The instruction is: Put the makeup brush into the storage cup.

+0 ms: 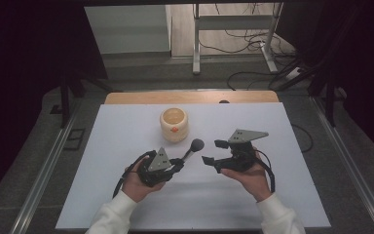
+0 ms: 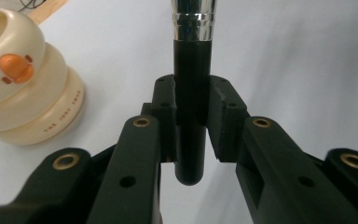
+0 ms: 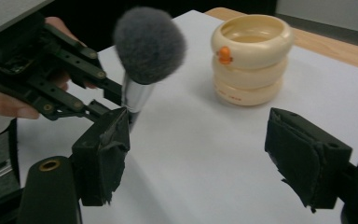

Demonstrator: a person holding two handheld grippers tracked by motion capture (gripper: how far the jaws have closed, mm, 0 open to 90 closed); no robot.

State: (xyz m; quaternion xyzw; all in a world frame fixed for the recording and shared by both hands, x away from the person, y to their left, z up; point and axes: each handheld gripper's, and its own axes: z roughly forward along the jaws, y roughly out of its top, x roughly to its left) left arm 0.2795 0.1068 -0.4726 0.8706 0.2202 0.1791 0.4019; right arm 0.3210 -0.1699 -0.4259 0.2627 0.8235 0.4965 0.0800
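A makeup brush (image 1: 193, 148) with a fluffy grey head (image 3: 149, 44), a silver collar and a black handle (image 2: 189, 116) is tilted up off the white table top. My left gripper (image 1: 175, 165) (image 2: 191, 93) is shut on the black handle, which runs upright between the pads. A cream ring-shaped cup (image 1: 174, 125) (image 2: 23, 84) (image 3: 251, 60) with an orange duck-bill mark stands behind the brush, its mouth up. My right gripper (image 1: 212, 152) (image 3: 200, 154) is open just right of the brush head, with nothing between its fingers (image 3: 105, 149).
A white sheet (image 1: 126, 204) covers the table, and a strip of wood (image 1: 126, 97) shows along its far edge. A desk frame (image 1: 197, 44) and cables (image 1: 253, 39) lie on the floor beyond. Dark curtains hang at both sides.
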